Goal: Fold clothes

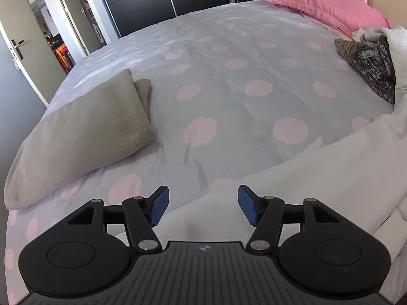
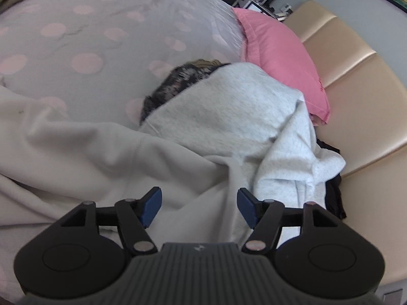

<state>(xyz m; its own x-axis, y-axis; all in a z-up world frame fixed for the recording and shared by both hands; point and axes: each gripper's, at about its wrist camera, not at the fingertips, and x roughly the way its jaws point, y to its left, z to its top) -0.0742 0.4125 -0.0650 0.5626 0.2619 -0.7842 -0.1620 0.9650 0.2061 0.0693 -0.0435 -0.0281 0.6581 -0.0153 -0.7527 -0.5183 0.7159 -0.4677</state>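
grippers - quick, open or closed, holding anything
Left gripper: open, holding nothing, over the cream garment.
Right gripper: open, holding nothing, over the same garment.

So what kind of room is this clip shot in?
A home bedroom, most likely. A made bed with a grey, pink-dotted cover fills both views, a pink pillow lies against a padded beige headboard, and a dark sliding-door wardrobe stands behind.

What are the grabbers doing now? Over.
Left gripper and right gripper open, empty, over the cream garment. Not folded yet. Grey sweatshirt lies alongside, overlapping.
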